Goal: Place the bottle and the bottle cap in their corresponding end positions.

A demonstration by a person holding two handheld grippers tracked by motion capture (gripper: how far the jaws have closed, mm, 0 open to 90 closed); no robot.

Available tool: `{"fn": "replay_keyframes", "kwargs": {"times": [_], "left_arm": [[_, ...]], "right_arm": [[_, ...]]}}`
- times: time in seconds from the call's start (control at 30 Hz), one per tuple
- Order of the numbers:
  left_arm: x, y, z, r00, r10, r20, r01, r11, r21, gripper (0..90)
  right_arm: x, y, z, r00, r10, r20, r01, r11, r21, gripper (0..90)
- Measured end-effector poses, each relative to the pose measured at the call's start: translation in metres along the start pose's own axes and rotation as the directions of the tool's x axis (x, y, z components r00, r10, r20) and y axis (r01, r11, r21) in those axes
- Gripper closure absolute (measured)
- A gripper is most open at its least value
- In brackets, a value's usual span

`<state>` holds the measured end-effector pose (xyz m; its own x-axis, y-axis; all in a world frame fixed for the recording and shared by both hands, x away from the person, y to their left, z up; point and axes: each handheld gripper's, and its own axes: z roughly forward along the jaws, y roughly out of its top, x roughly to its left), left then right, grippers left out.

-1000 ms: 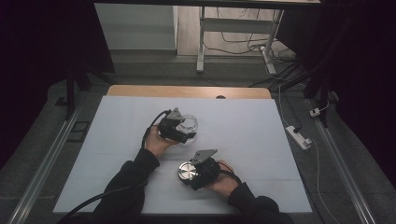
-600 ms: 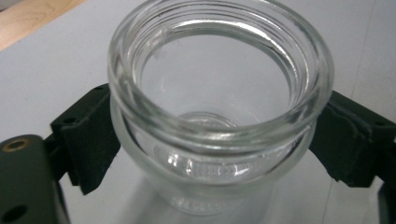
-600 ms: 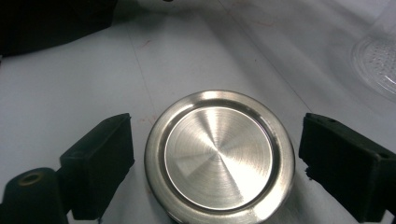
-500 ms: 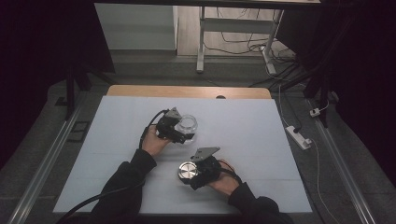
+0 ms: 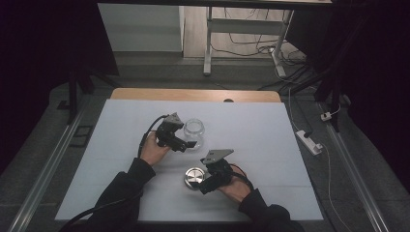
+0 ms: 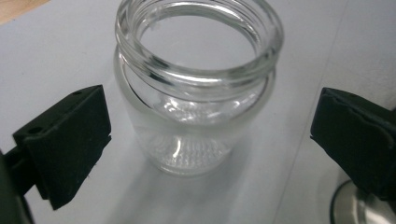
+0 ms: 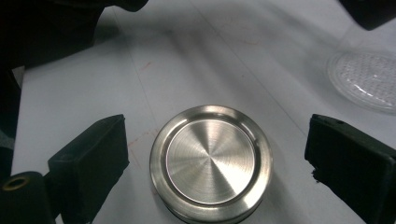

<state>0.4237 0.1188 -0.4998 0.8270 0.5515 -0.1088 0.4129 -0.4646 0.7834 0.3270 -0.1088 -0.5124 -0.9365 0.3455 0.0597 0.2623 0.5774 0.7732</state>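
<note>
Dim room, pale grey table mat (image 5: pixel 270 130). We see the left gripper (image 6: pixel 210 135) has slid in, jaws spread around the clear glass jar (image 6: pixel 198 84), untouched. Our right gripper (image 7: pixel 215 158) has closed in, spread beside the round steel lid (image 7: pixel 211 161); both grabs look imminent.

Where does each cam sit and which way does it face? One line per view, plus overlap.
High view: fixed above the person's side, looking forward and down at the table; forearms, hands, left gripper, right gripper show.
Left gripper view: rides the left gripper, looks at the glass jar between its open jaws.
Right gripper view: rides the right gripper, looks at the metal lid between its open jaws.
Shared: both gripper views catch jar and lid.
</note>
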Motion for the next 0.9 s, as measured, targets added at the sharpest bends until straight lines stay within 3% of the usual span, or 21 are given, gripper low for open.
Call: {"fn": "replay_keyframes", "kwargs": {"times": [0.47,0.63,0.9], "left_arm": [[-0.012,-0.02,-0.016,0.9993,-0.003,0.036,0.001,0.9988,0.049,0.0],[-0.015,-0.027,-0.025,0.9954,-0.031,0.091,0.029,0.9992,0.029,0.0],[-0.026,-0.034,-0.033,0.9945,-0.025,0.102,0.021,0.9992,0.035,0.0]], "right_arm": [[-0.001,0.002,-0.007,0.9993,0.036,0.01,-0.036,0.999,0.004,1.4],[-0.002,0.001,-0.011,0.999,0.038,0.022,-0.038,0.999,-0.007,1.1],[-0.004,-0.001,-0.019,0.9965,0.063,0.054,-0.063,0.998,-0.011,1.1]]}}
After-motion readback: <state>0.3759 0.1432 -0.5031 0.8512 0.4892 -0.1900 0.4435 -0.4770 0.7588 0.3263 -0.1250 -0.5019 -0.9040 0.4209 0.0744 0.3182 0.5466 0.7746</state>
